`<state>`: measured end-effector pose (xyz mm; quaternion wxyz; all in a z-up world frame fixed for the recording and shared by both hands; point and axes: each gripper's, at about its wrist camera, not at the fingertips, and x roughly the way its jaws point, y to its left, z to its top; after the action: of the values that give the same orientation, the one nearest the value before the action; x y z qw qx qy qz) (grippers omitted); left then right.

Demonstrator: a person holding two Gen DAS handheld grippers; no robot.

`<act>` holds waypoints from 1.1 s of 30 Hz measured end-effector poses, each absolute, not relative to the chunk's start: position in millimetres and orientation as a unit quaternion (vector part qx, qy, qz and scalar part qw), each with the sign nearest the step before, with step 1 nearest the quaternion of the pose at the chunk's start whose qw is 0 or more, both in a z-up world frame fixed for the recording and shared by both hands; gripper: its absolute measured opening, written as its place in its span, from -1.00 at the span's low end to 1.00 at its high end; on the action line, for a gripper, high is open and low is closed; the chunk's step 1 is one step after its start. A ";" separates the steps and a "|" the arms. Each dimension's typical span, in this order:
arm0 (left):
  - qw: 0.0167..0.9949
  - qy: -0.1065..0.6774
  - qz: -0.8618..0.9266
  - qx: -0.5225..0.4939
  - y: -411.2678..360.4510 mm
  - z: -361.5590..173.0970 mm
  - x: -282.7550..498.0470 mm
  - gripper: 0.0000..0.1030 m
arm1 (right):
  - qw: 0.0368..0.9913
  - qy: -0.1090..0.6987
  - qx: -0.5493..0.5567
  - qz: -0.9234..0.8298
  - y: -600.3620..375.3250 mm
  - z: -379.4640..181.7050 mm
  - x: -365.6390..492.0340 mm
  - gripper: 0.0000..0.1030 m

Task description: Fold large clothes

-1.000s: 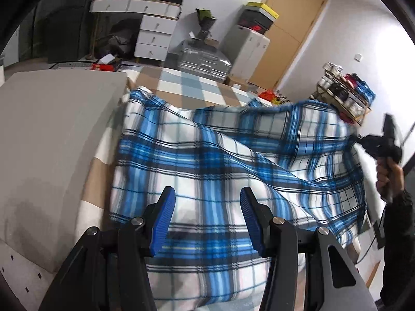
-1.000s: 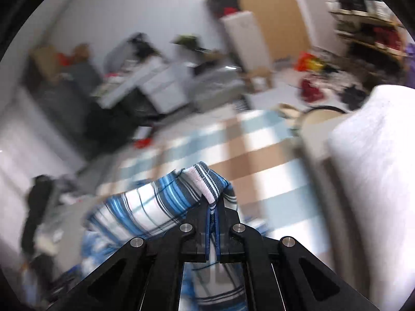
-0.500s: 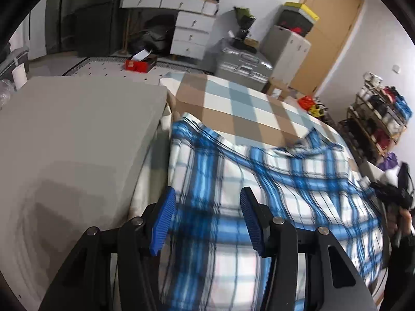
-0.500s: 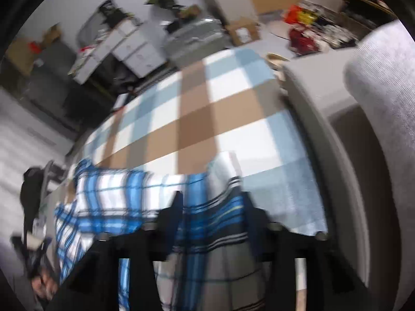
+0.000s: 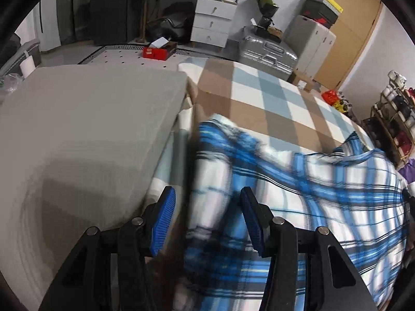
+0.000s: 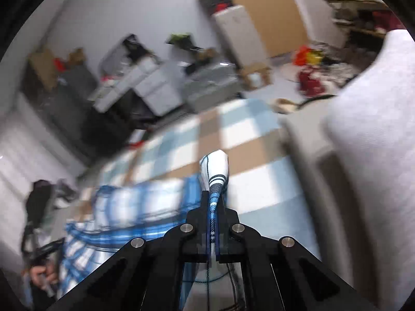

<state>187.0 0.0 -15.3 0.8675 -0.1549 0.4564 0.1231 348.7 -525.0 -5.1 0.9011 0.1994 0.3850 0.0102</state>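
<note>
A blue-and-white plaid shirt (image 5: 298,181) lies spread on the checked bed cover (image 5: 272,98). My left gripper (image 5: 207,197) hovers open over the shirt's left edge, beside the grey cushion. The cloth lies below its blue pads (image 5: 166,212), which do not press on it. My right gripper (image 6: 214,202) is shut on a corner of the shirt (image 6: 129,207). A white striped tip of fabric (image 6: 216,171) sticks out past its fingertips, and the rest of the shirt trails away to the left.
A large grey cushion (image 5: 90,129) borders the bed on the left, and another grey cushion (image 6: 363,142) borders it on the right. A hand holding the left gripper (image 6: 41,274) shows at lower left. A silver suitcase (image 5: 267,51), drawers and a shoe rack stand beyond the bed.
The left gripper has swung left to the shirt's edge by the cushion. The shirt has sunk flatter onto the bed. The right jaws stood apart half a second ago and now pinch the cloth again.
</note>
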 end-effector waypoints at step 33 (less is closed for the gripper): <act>0.918 0.353 0.125 -0.130 22.8 22.3 196.9 -0.99 | 0.905 0.398 0.153 0.019 -489.3 10.4 299.6 0.22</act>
<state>196.9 22.8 22.3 0.9181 -0.1304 0.3528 0.1251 299.6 -489.3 10.4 0.9046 0.1526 0.3975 0.0195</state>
